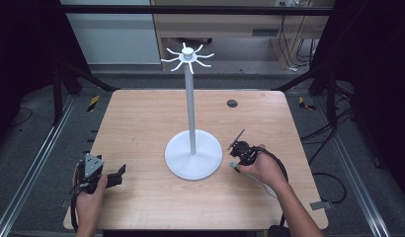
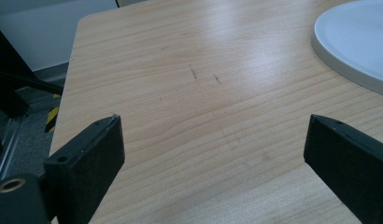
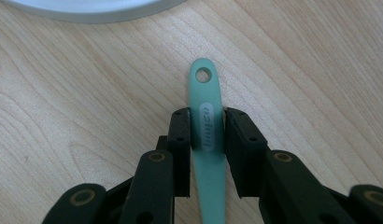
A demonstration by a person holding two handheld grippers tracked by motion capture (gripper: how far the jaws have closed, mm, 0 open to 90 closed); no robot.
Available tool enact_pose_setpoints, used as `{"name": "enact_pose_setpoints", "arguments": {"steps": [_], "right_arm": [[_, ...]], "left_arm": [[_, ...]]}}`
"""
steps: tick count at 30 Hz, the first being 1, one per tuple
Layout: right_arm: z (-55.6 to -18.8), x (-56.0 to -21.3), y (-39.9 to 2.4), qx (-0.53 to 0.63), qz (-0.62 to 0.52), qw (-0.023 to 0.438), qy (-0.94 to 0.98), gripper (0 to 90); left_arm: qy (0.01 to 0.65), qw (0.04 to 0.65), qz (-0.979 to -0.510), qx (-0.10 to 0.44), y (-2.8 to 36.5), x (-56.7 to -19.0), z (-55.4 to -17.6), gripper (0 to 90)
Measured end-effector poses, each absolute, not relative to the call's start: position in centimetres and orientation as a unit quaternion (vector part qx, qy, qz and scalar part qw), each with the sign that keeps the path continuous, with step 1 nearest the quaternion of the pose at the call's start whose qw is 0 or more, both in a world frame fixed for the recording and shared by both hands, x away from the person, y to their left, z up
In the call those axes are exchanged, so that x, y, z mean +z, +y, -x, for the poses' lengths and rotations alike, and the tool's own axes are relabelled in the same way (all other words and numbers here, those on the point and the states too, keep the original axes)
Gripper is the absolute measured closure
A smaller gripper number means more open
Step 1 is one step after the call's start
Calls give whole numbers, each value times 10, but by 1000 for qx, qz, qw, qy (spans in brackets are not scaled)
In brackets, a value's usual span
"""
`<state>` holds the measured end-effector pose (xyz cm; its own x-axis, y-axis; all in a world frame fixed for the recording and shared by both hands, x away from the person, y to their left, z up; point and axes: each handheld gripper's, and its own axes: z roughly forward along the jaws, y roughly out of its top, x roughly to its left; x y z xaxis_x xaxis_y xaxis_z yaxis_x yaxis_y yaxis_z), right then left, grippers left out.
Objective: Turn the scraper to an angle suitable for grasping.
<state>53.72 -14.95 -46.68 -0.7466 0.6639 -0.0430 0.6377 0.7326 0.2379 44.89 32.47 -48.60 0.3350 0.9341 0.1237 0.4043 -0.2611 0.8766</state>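
Green plastic is sitting between the jaws of the right tool (image 3: 207,133): they are closing on the flat handle (image 3: 207,140) of a utensil, just below the hanging hole (image 3: 203,74) at its tip. The handle is lying flat on the wooden bench (image 3: 63,116), so the grip looks made or nearly made, but the lift is not yet begun. From above, the right tool (image 1: 238,157) is resting near the bench's right side, just beside the round white base (image 1: 181,165) of a hook stand (image 1: 190,98).

Nearer the person's left, the left tool (image 1: 117,174) is hovering idle with its jaws wide apart, holding nothing, the bare bench (image 2: 189,93) between them and the base's rim (image 2: 353,42) ahead.

Farther back, the pole is rising to a crown of white hooks (image 1: 187,58), all of them empty. Judging by the hole, hanging the utensil on a hook is the whole job left; the base dish is holding nothing either.
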Motion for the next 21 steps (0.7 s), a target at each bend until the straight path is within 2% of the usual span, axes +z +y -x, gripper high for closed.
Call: {"name": "enact_pose_setpoints", "arguments": {"steps": [10,21], "right_arm": [[-537,-464,-156,128,-361,68,921,741],[-527,-424,-173,204,-375,93,899,742]], "left_arm": [[466,390,-718,340,325,-486,-449,48],[462,389,-721,339,322,-486,-449,48]]}}
